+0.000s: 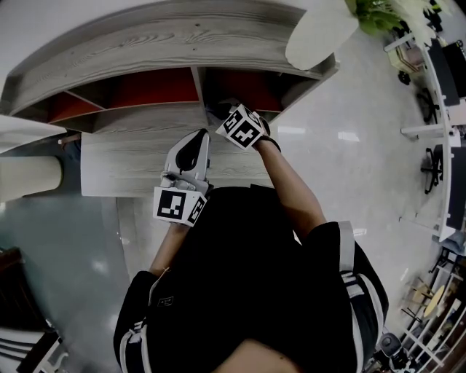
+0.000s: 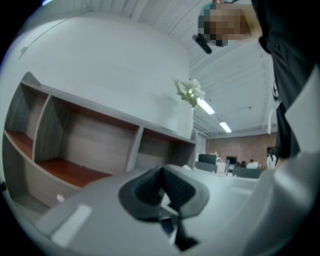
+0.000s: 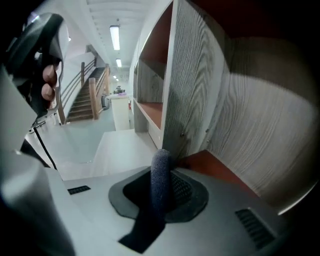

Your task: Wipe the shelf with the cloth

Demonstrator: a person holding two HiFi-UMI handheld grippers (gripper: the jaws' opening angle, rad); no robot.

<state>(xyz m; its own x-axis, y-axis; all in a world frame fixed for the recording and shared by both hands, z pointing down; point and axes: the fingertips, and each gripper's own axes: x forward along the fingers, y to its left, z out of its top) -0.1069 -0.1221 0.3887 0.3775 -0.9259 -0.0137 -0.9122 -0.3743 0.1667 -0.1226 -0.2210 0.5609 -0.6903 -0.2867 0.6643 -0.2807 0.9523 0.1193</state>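
The shelf (image 1: 145,44) has a grey wood-grain top and red-floored compartments. My right gripper (image 3: 161,170) is shut on a rolled dark blue cloth (image 3: 160,177) that stands up between its jaws. It reaches into the right-hand compartment (image 1: 244,87), next to the grey divider (image 3: 192,100) and just above the red floor (image 3: 220,167). In the head view only its marker cube (image 1: 244,127) shows clearly. My left gripper (image 1: 195,142) hovers over the pale ledge in front of the shelf, jaws shut with nothing in them (image 2: 164,197).
A white vase (image 1: 320,33) with a green plant (image 1: 378,14) stands on the shelf's right end. A pale wood ledge (image 1: 124,160) runs below the compartments. A white cylinder (image 1: 29,175) lies at the left. Glossy floor and office chairs (image 1: 433,164) are to the right.
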